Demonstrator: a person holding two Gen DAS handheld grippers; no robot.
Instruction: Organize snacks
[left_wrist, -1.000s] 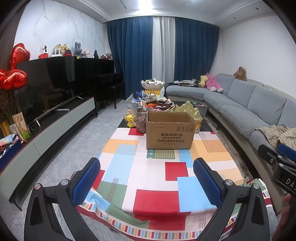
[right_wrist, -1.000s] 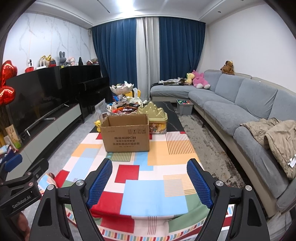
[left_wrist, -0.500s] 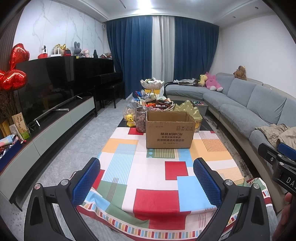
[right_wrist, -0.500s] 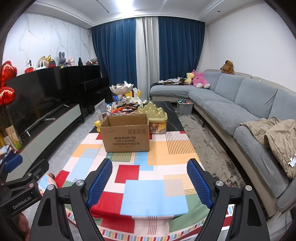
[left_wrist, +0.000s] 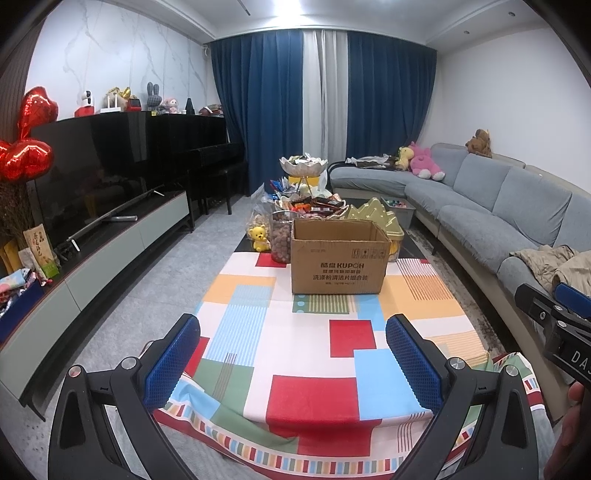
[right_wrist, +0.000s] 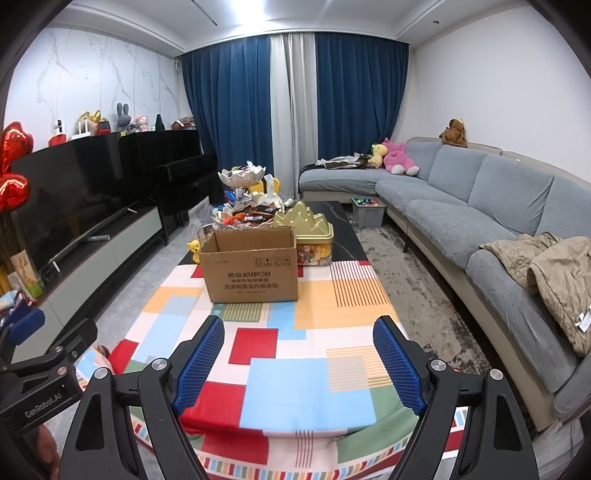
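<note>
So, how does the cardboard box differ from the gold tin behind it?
The cardboard box is plain brown with printed text; the gold tin is shiny, with a clear band showing colourful sweets. The box is open at the top; the tin is closed by a lid shaped like peaks. The box stands on the patterned cloth; the tin stands past the cloth's edge, on the dark tabletop. Both sit upright on the same table.

Cardboard box (left_wrist: 340, 260) mid-table, on tablecloth (left_wrist: 314, 369); snack pile (left_wrist: 310, 203) behind it toward far edge; sofa (left_wrist: 498, 206) right of table.
</note>
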